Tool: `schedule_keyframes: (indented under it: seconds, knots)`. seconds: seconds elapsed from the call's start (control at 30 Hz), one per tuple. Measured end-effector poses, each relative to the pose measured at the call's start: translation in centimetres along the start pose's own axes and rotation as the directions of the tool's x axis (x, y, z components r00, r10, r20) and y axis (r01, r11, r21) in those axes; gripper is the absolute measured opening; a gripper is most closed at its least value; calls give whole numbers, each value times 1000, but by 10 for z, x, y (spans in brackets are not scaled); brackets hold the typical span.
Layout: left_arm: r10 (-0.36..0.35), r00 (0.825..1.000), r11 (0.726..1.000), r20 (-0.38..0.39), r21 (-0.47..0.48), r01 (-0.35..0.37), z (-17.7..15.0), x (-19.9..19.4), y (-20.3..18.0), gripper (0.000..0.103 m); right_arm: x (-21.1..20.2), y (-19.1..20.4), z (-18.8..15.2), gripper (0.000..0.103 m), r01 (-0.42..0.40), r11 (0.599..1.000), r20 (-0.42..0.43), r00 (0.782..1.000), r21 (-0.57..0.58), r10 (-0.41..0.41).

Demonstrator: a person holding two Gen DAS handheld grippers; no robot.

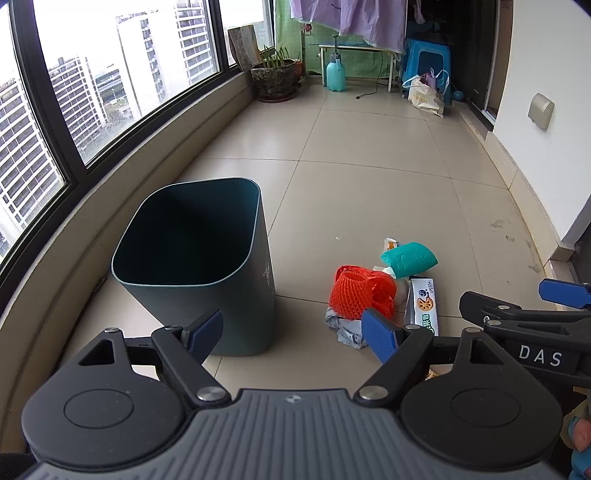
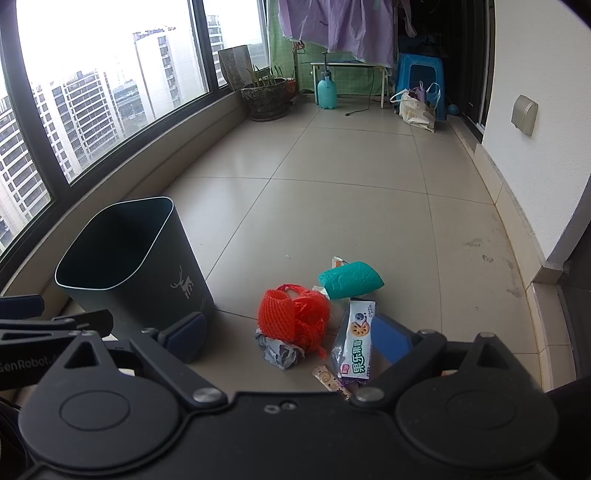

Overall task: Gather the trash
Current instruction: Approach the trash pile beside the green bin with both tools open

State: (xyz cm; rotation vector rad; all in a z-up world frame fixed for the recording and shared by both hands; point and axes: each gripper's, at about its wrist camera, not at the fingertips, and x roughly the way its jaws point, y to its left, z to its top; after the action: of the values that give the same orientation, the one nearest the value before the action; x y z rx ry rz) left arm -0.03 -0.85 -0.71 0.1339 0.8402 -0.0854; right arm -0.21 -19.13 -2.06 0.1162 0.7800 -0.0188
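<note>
A dark green bin [image 1: 192,266] [image 2: 136,266] stands upright and open on the tiled floor by the window ledge. To its right lies a trash pile: an orange foam net [image 1: 360,293] [image 2: 293,317], a teal packet [image 1: 408,258] [image 2: 351,282], a snack wrapper [image 1: 423,302] [image 2: 356,345], crumpled grey paper [image 1: 345,328] [image 2: 280,352] and a small stick wrapper [image 2: 328,380]. My left gripper [image 1: 293,334] hovers open between bin and pile, holding nothing. My right gripper [image 2: 290,341] is open over the pile, also holding nothing; its fingers [image 1: 561,290] show at the left wrist view's right edge.
A curved window ledge [image 1: 122,206] runs along the left, a white wall [image 2: 535,147] on the right. Far back stand a potted plant [image 1: 275,77], a teal spray bottle [image 1: 335,75], a blue stool [image 1: 428,62], bags [image 1: 424,94] and hanging purple cloth [image 1: 351,18].
</note>
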Motion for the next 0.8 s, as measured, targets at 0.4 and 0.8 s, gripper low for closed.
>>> schedule_keyframes:
  seconds: [0.4, 0.8]
  knots:
    - [-1, 1000, 1000, 0, -4, 1, 0, 0, 2, 82, 2, 0, -1, 96, -2, 1000, -1, 1000, 4, 2]
    - [0, 1000, 1000, -15, -19, 0, 1, 1, 4, 82, 3, 1, -2, 96, -5, 1000, -6, 1000, 8, 5]
